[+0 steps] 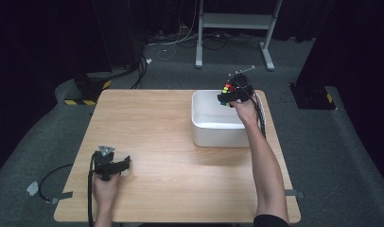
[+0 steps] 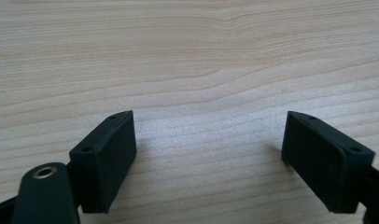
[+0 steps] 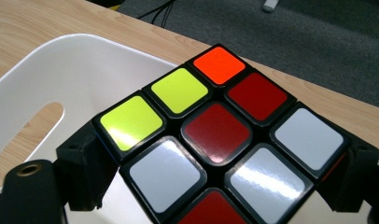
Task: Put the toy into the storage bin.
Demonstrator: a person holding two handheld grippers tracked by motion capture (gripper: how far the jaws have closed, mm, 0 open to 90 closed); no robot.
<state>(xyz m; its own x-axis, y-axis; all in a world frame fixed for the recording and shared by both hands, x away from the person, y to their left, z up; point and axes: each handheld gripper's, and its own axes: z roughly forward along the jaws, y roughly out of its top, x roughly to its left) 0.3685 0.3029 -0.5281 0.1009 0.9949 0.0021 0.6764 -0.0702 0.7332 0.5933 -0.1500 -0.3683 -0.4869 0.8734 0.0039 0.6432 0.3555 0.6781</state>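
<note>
So the right tool (image 1: 226, 96) has a puzzle cube (image 1: 227, 90) clamped between its two black jaws, and it's holding it up over the far right corner of a white bin (image 1: 213, 135). In the high view you can see the cube sitting above the bin's back rim, not down inside it. The bin itself is on the right half of the wooden desk (image 1: 171, 142), close to the far edge.

The right gripper view gives a nice close look at the cube (image 3: 215, 140). The face toward the camera is a mix: two yellow-green squares and an orange one along the upper left edge, dark red ones in the middle and at the bottom, white ones around them. The jaws press on the cube from the left and right sides, so it's a proper grip on it. Under the cube you can see the bin's white wall (image 3: 52, 74) with a slot-shaped handle cutout, and the desk showing through it.

The left tool (image 1: 115, 164) is way over on the near left part of the desk, well apart from the bin and the cube. The left gripper view shows its jaws spread wide with nothing between them, just bare wood grain (image 2: 201, 70) below. It looks like it's low over the desk or resting on it; I can't tell which.

The person's right forearm stretches along the right side of the desk up to the bin.
</note>
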